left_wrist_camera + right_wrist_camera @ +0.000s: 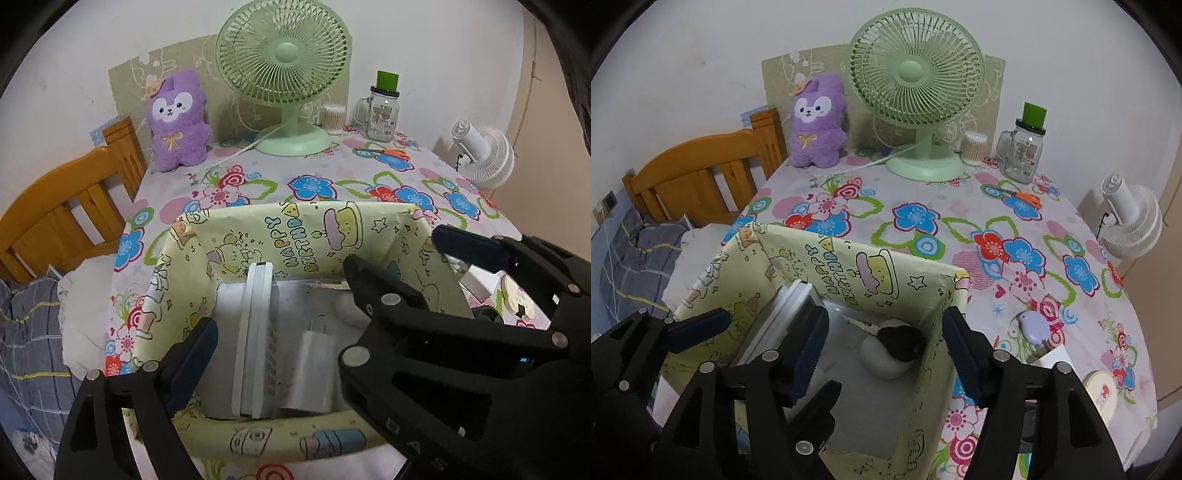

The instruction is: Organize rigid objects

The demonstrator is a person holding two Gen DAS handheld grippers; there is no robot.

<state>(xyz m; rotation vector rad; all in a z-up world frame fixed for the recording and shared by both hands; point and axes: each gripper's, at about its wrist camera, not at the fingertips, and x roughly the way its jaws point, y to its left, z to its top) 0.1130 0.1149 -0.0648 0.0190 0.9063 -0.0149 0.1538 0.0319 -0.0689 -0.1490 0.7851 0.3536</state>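
A yellow "Happy Birthday" box [306, 230] stands at the table's near edge, also in the right wrist view [849, 266]. Inside it a flat white case [255, 339] stands on edge, next to a white charger plug [314, 365] and a white round object with a dark part [890, 350]. My left gripper [321, 328] is open and empty, hovering over the box's near left. My right gripper [886, 354] is open and empty, one finger [809, 354] inside the box, the other [964, 362] outside its right wall. It shows in the left wrist view [391, 247].
On the flowered tablecloth [960, 229] stand a green fan [916, 96], a purple plush [818, 118], a cotton swab tub [975, 147] and a glass jar [1027, 147]. Orange scissors [1023, 195], a lilac small device [1034, 326] and a round cream tin [1102, 395] lie right. A wooden bedhead [698, 173] stands left.
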